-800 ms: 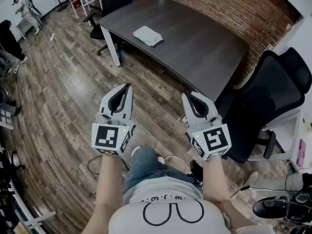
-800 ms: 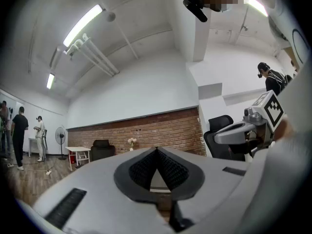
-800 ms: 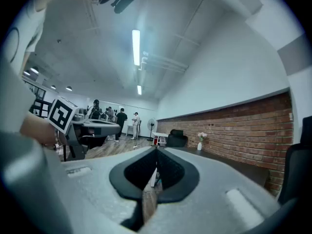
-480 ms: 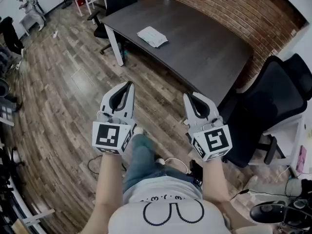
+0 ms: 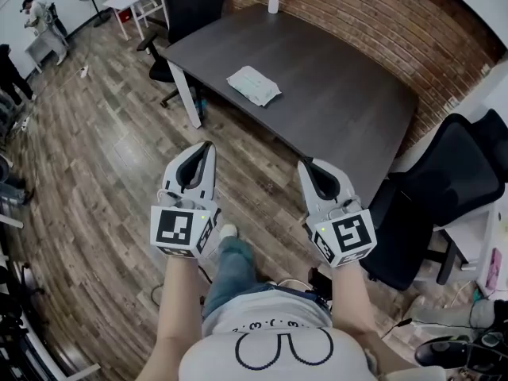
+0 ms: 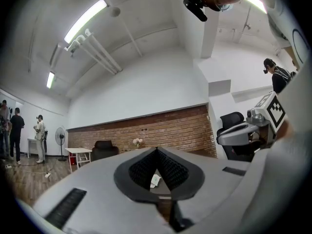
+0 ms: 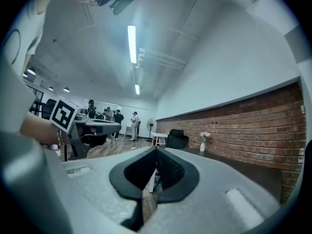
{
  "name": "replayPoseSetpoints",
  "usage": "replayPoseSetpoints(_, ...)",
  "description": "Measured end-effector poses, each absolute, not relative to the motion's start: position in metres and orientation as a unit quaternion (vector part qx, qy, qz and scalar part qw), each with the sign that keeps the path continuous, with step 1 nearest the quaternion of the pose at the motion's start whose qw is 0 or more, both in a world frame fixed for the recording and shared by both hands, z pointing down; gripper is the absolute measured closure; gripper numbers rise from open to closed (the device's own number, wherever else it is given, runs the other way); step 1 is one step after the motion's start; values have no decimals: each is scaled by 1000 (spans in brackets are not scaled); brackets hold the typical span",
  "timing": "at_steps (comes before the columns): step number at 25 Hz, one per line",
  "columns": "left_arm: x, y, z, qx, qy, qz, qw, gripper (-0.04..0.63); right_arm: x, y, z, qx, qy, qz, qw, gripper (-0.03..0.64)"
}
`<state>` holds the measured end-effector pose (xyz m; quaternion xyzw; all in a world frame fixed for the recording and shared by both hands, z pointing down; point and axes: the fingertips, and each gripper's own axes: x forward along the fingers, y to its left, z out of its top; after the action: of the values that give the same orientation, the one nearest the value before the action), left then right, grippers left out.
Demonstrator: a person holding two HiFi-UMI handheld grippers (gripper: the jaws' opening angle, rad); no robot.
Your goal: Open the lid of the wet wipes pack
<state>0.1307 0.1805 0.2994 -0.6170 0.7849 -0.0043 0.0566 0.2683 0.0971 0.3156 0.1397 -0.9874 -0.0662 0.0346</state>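
Observation:
The wet wipes pack (image 5: 253, 85), pale and flat, lies on the dark table (image 5: 333, 86) well ahead of me, lid down as far as I can see. It shows small through the left gripper's jaws as the pack (image 6: 154, 180). My left gripper (image 5: 208, 145) and right gripper (image 5: 305, 163) are held level over the wooden floor, short of the table's near edge. Both are shut with nothing in them.
A white vase with flowers (image 5: 274, 3) stands at the table's far end by the brick wall. Black office chairs (image 5: 444, 189) stand to the right, another chair (image 5: 178, 6) behind the table. People stand far off at the left (image 5: 36, 14). Cables lie on the floor by my feet.
The table and the pack have come lower and nearer in the head view as I walk toward them. Both grippers stay shut and level.

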Motion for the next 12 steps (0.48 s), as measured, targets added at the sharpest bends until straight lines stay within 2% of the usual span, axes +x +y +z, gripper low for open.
replayPoseSetpoints(12, -54, 84, 311, -664, 747, -7, 34, 597, 91, 17, 328, 185, -979, -59, 61, 618)
